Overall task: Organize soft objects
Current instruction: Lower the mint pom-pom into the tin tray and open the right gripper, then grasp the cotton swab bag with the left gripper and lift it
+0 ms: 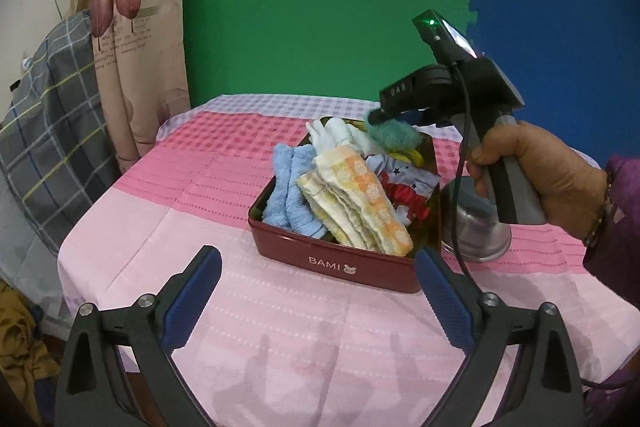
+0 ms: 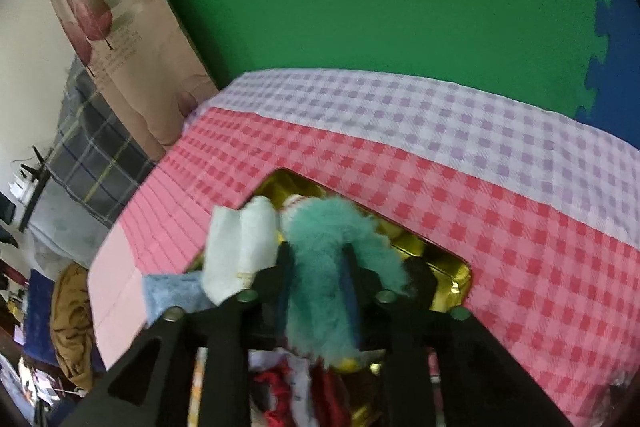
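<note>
A dark red BAMI box [image 1: 332,261] sits on the pink tablecloth, filled with folded soft items: a blue fluffy sock [image 1: 290,193], a yellow-orange cloth [image 1: 358,201], white socks [image 1: 334,137] and a star-print and red garment [image 1: 406,183]. My right gripper [image 1: 394,119] hovers over the box's far end, shut on a teal fluffy sock [image 1: 394,138]. In the right wrist view the teal sock [image 2: 326,279] is pinched between the fingers [image 2: 354,291] above the box's gold interior [image 2: 448,267]. My left gripper [image 1: 320,297] is open and empty in front of the box.
A shiny metal pot [image 1: 476,227] stands just right of the box, behind the right hand. The table [image 1: 280,327] ends at the left near a patterned curtain [image 1: 132,47] and a plaid cushion [image 1: 52,131]. Green and blue foam mats form the back wall.
</note>
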The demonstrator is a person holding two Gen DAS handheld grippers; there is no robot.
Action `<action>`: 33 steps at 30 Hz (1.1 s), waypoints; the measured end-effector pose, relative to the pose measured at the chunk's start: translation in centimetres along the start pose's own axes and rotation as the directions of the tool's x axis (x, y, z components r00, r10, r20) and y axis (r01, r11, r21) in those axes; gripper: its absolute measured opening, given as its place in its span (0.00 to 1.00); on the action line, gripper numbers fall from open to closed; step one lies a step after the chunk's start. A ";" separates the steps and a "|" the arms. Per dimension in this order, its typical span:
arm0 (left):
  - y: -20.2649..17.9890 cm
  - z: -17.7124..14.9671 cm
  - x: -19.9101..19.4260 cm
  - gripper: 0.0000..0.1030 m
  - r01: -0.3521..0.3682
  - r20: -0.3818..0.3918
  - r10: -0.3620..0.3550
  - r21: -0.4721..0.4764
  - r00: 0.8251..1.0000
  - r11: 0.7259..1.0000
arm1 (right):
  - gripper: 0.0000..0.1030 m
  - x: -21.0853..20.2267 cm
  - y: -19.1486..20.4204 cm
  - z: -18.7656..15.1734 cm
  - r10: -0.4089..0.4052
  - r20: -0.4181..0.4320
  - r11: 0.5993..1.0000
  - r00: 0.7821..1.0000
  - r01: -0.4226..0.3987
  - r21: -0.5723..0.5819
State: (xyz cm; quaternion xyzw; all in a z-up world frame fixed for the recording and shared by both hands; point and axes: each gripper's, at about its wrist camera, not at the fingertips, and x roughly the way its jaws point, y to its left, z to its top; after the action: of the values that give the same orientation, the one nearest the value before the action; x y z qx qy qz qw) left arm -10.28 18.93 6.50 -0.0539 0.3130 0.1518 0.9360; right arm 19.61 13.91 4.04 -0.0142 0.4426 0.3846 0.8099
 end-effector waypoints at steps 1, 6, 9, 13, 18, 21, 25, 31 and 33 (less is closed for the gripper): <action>0.0 0.0 0.0 0.93 -0.002 0.000 0.002 0.001 1.000 1.000 | 0.42 -0.4 0.0 0.1 0.004 0.016 1.000 1.000 -0.005 0.011; -0.1 -0.2 0.3 0.93 -0.010 -0.017 0.010 0.009 1.000 1.000 | 0.49 -3.4 -0.5 0.5 0.061 0.103 0.996 0.993 -0.068 0.066; -0.2 -0.3 0.5 0.93 -0.017 -0.025 0.017 0.020 1.000 1.000 | 0.49 -6.3 -0.9 0.3 0.089 0.170 0.991 0.981 -0.104 0.082; -0.8 -0.5 0.5 0.93 -0.005 -0.027 0.006 0.049 1.000 0.999 | 0.53 -11.3 -3.6 -3.9 0.080 0.252 0.984 0.964 -0.117 0.133; -2.2 -1.2 0.1 0.93 0.023 -0.038 -0.019 0.102 0.999 0.995 | 0.53 -15.8 -9.5 -13.5 -0.085 0.203 0.980 0.976 0.045 0.196; -3.3 -1.7 0.1 0.93 0.041 -0.060 -0.034 0.119 0.998 0.992 | 0.53 -18.6 -14.0 -18.5 -0.199 0.163 0.952 0.966 0.151 0.266; -5.1 -2.6 0.3 0.93 0.075 -0.098 -0.062 0.140 0.993 0.987 | 0.53 -23.0 -18.8 -21.6 -0.292 0.131 0.927 0.947 0.247 0.283; -7.2 -3.0 -0.1 0.93 0.055 -0.104 -0.034 0.202 0.994 0.978 | 0.53 -22.1 -19.1 -16.1 -0.365 0.049 0.929 0.930 0.367 -0.051; -7.7 -2.7 -0.6 0.93 0.045 -0.089 -0.026 0.219 0.996 0.975 | 0.53 -21.0 -19.6 -15.3 -0.414 0.016 0.904 0.910 0.413 -0.113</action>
State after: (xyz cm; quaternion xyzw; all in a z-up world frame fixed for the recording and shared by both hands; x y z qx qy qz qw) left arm -9.82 10.93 4.70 0.0382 0.3668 0.0972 0.9244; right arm 14.73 -18.28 3.75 -0.1554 0.4105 0.2285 0.8690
